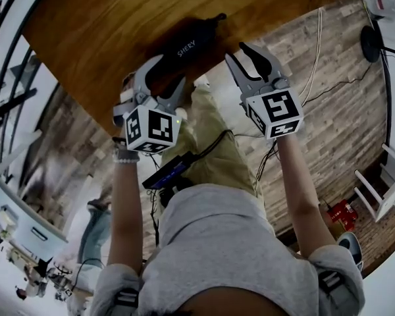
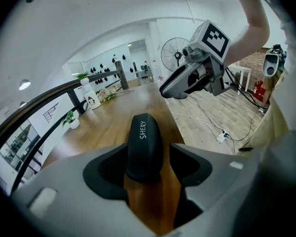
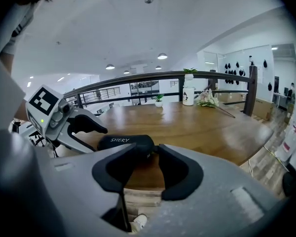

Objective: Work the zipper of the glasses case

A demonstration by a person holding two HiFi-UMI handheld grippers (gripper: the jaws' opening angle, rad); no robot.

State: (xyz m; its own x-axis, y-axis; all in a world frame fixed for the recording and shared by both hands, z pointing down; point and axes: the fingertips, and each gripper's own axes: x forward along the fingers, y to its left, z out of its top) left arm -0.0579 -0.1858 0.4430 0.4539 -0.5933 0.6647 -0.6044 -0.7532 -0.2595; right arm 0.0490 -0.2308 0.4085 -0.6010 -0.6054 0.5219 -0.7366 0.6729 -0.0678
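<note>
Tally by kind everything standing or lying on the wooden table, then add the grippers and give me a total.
Glasses case: 1
White bottle: 1
Potted plant: 1
Bunch of flowers: 1
Grippers: 2, the left gripper and the right gripper
Total: 6

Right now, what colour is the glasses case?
The glasses case is black; best in the left gripper view.
</note>
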